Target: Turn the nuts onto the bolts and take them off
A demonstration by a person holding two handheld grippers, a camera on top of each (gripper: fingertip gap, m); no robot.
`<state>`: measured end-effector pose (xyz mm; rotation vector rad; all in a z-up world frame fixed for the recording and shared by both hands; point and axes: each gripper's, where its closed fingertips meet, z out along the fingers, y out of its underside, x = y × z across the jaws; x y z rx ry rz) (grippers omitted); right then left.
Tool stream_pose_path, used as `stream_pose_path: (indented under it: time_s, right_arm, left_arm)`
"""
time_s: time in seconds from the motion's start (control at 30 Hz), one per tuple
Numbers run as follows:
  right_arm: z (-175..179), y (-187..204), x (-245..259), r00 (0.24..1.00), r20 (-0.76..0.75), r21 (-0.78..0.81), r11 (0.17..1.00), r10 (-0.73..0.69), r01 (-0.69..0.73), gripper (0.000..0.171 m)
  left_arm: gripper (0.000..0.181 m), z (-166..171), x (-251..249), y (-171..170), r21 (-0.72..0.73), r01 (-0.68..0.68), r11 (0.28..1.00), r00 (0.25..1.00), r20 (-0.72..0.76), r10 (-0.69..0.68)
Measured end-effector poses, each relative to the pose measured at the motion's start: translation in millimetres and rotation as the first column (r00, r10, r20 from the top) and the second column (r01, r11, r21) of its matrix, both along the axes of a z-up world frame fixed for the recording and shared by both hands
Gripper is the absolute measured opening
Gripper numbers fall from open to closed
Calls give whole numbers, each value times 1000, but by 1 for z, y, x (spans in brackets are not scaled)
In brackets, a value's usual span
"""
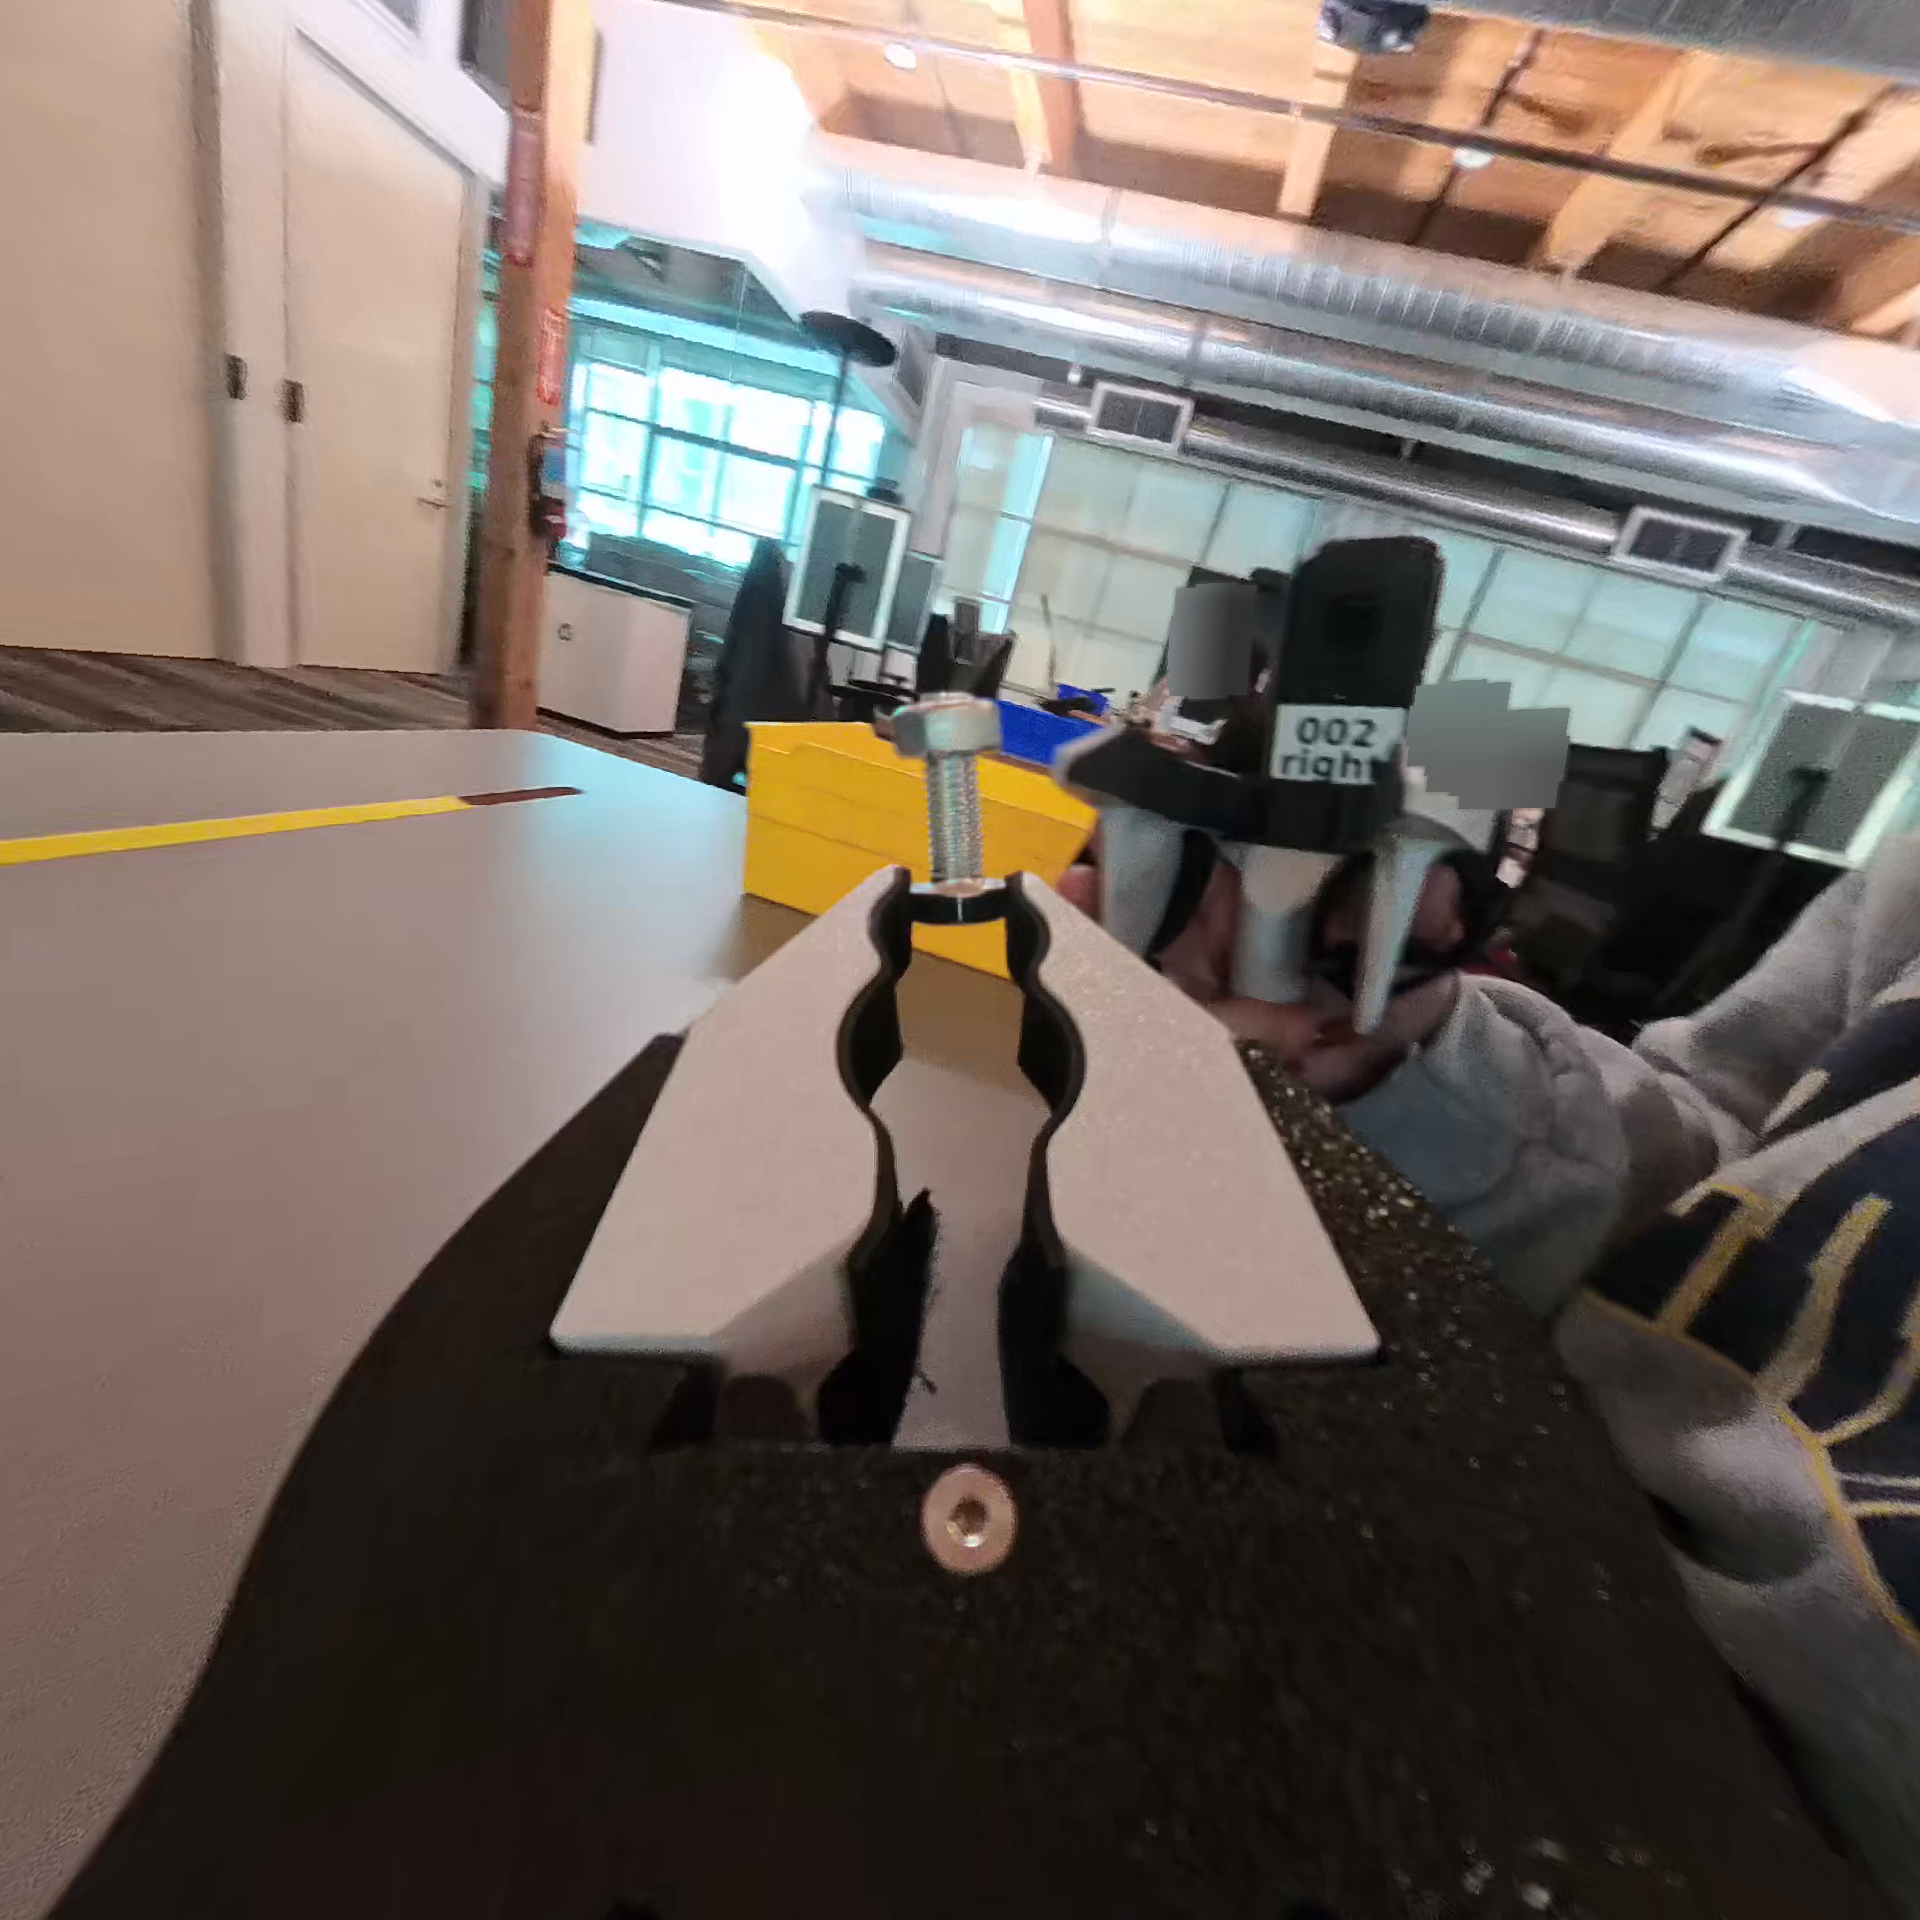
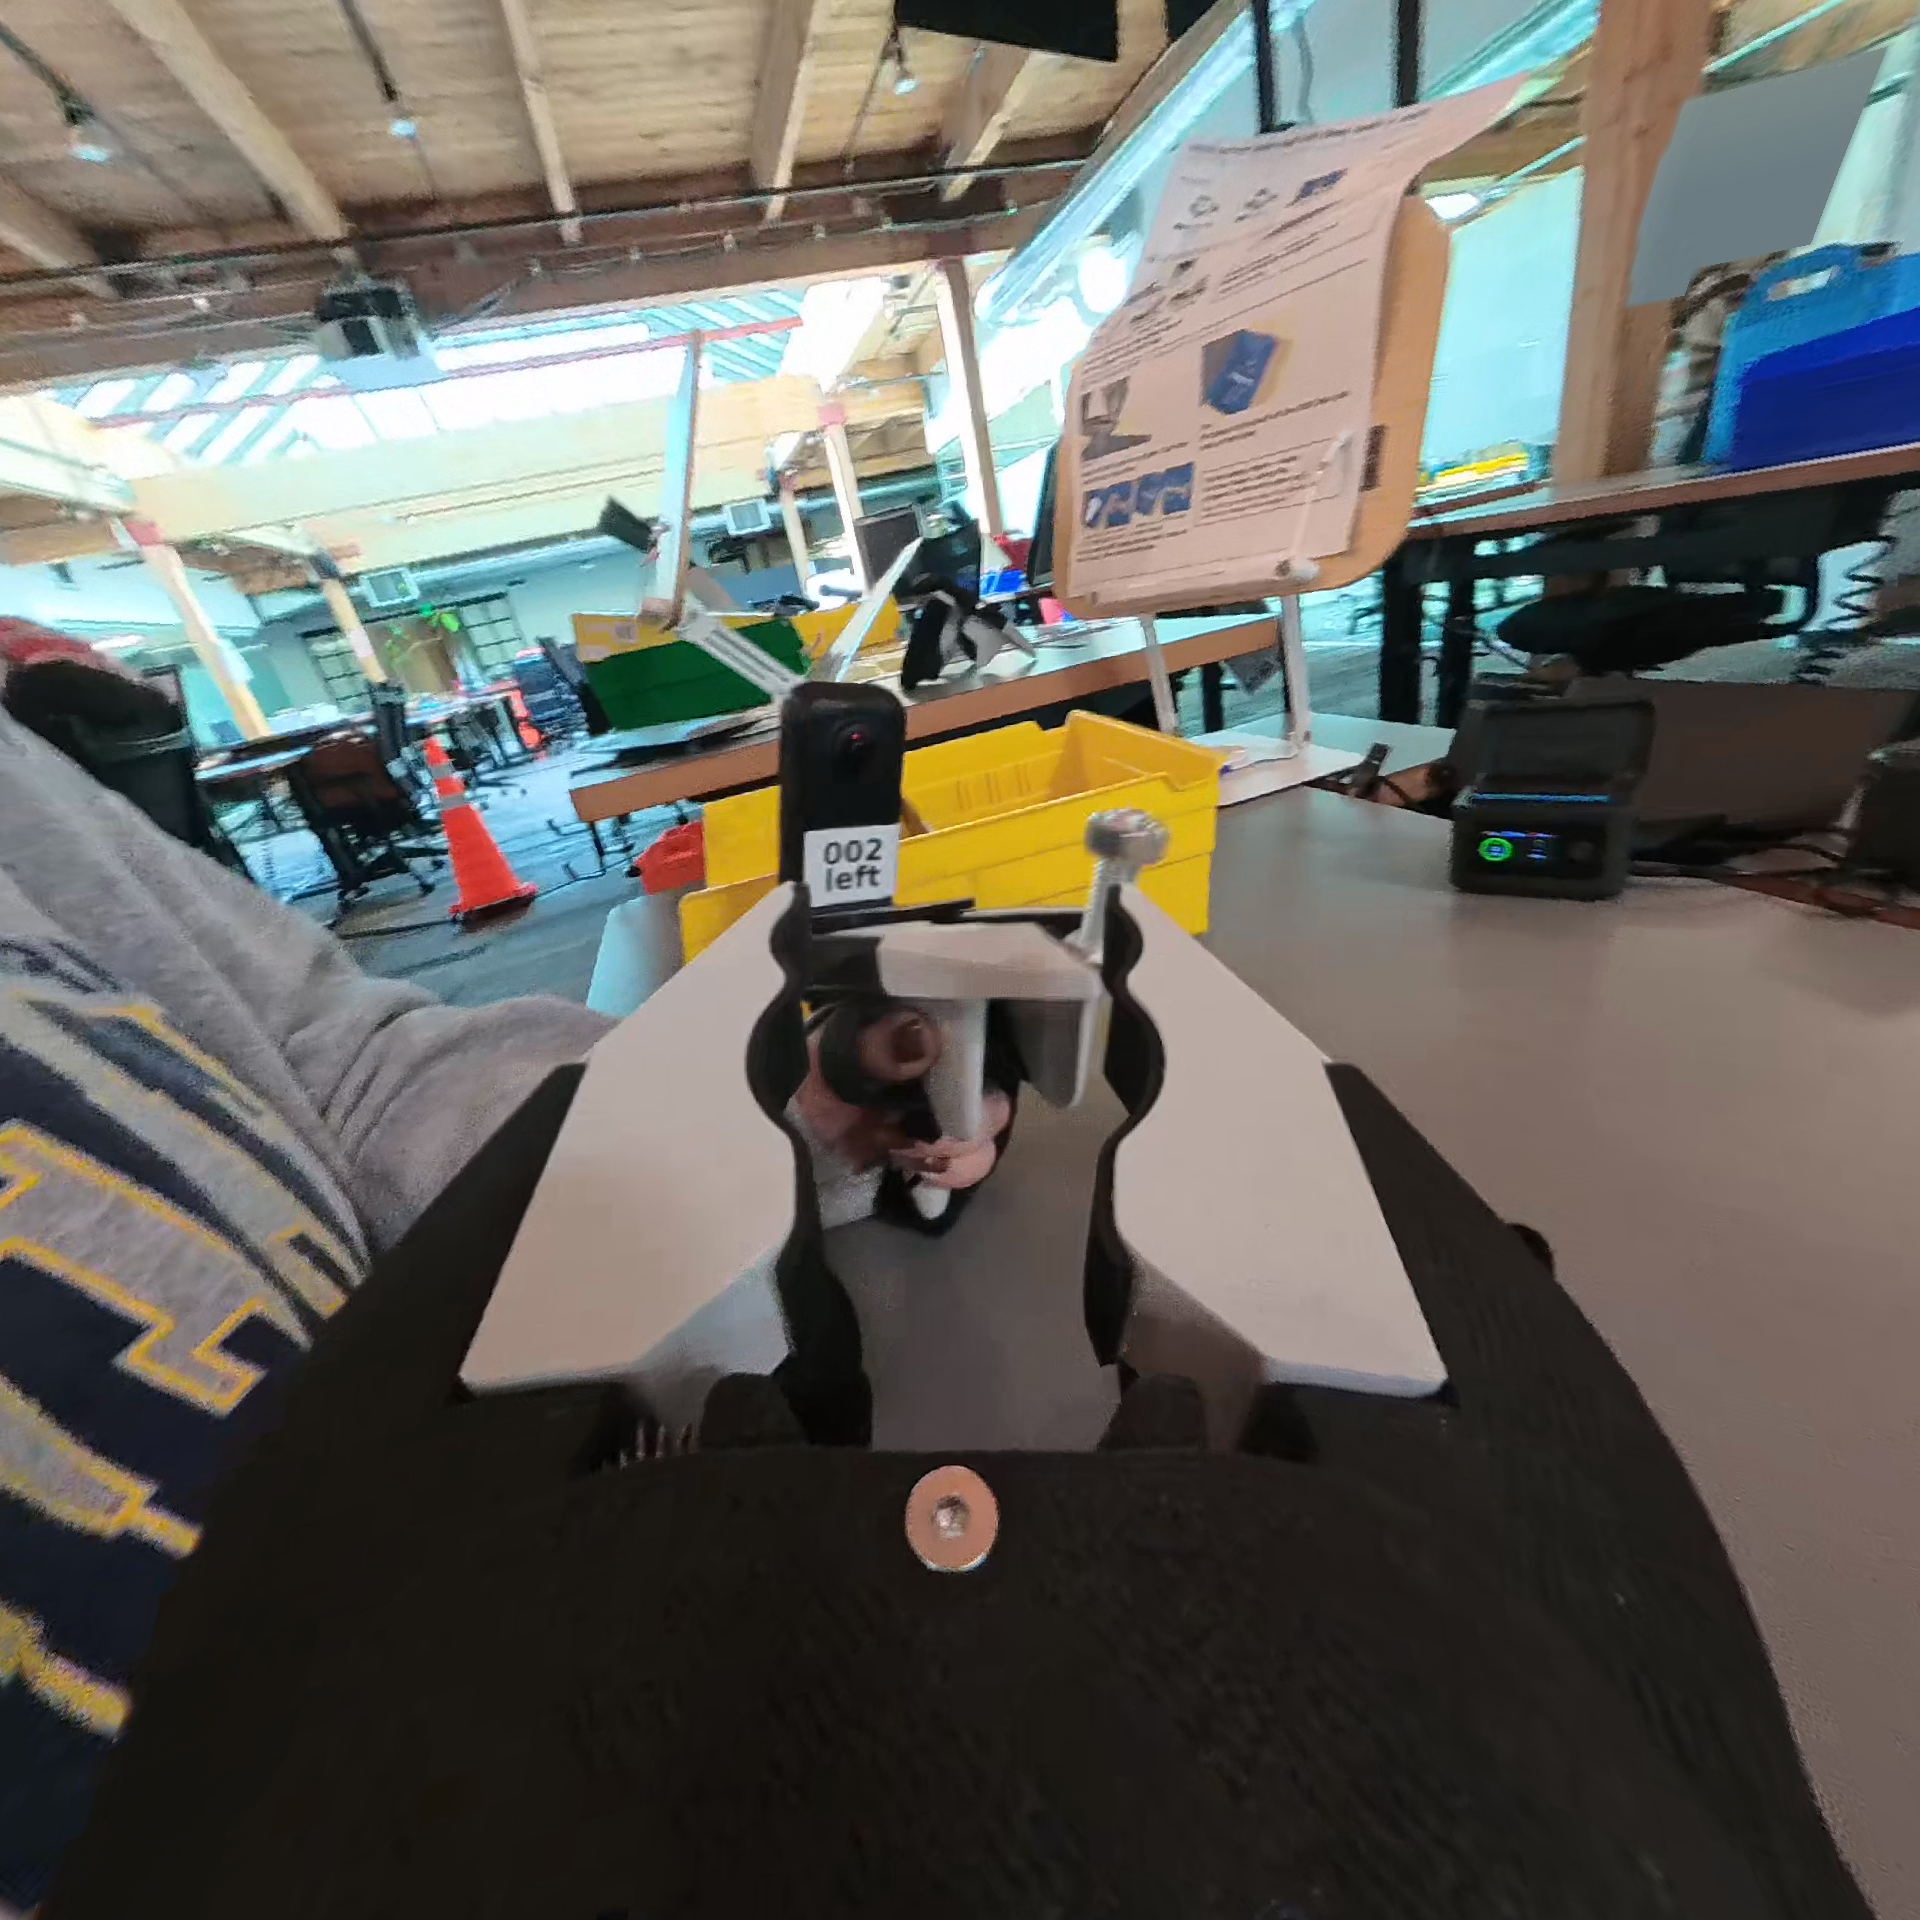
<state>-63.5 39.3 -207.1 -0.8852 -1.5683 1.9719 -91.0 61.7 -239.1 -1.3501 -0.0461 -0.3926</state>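
Observation:
In the left wrist view my left gripper (image 1: 956, 902) is shut at its tips on a silver nut (image 1: 958, 896). A silver bolt (image 1: 951, 800) stands upright out of the nut, hex head on top. My right gripper (image 1: 1259, 894) is off to the right of the bolt, apart from it. In the right wrist view my right gripper (image 2: 956, 925) is open and empty, facing the left gripper (image 2: 1091, 966). The bolt (image 2: 1117, 862) rises from the left gripper's tips, just beyond my right-hand fingertip (image 2: 1153, 966). The nut is hidden in this view.
A yellow bin (image 1: 831, 821) (image 2: 1039, 821) stands just behind the bolt on the grey table (image 1: 312, 987) (image 2: 1558, 1091). A yellow tape stripe (image 1: 229, 826) crosses the table at left. A black device with a lit display (image 2: 1538, 842) and a paper on a stand (image 2: 1236, 395) are at right. A person's grey sleeve (image 1: 1662, 1091) is close.

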Motion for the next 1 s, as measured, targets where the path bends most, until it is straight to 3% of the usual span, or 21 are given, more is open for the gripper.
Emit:
stream_pose_path:
  time_s: [0.17, 0.3, 0.37, 0.43, 0.57, 0.67, 0.7, 0.73, 0.77, 0.9, 1.0]
  right_arm:
    - [-1, -11, -14, 1000, 14, 38, 999, 18, -19, 62]
    - [-4, -8, -7, 999, 29, 19, 1000, 15, -15, 64]
    - [-3, -3, 6, 998, 3, 0, 998, 56, -56, 35]
    - [-1, 7, -3, 1000, 17, -29, 999, -15, 16, 62]
    - [-2, -11, -14, 999, 23, 4, 999, 35, -35, 71]
    - [-2, -19, -6, 998, 26, 14, 998, 65, -65, 83]
    - [-5, -14, -3, 998, 27, 31, 998, 48, -49, 81]
    - [-6, -11, 5, 998, 18, 40, 997, 67, -68, 55]
    - [-5, -7, 9, 998, 11, 22, 997, 70, -70, 54]
    - [-4, -2, -6, 1000, 21, 35, 999, 15, -15, 71]
    - [-5, -11, -12, 999, 32, 48, 998, 37, -39, 71]
  left_arm:
    - [16, -8, 51, 11, -59, 187, 981, 971, -138, -193]
    - [16, -5, 27, 6, -42, 83, 996, 990, -110, -87]
    - [15, -3, 4, 1, -31, 0, 1000, 998, -58, -2]
    - [15, -1, 11, 1, -18, 46, 999, 996, -71, -47]
    - [16, -6, 55, 9, -49, 205, 978, 965, -154, -210]
    - [16, -5, 36, 7, -43, 135, 990, 982, -123, -140]
    - [16, -4, 20, 3, -37, 71, 997, 992, -101, -74]
    - [15, -3, 1, -1, -27, -15, 1000, 998, -68, 13]
    - [15, 0, -12, -6, -14, -53, 998, 998, -31, 53]
    - [15, -4, 17, 2, -47, 62, 997, 991, -117, -67]
    - [16, -10, 49, 9, -77, 181, 980, 967, -169, -192]
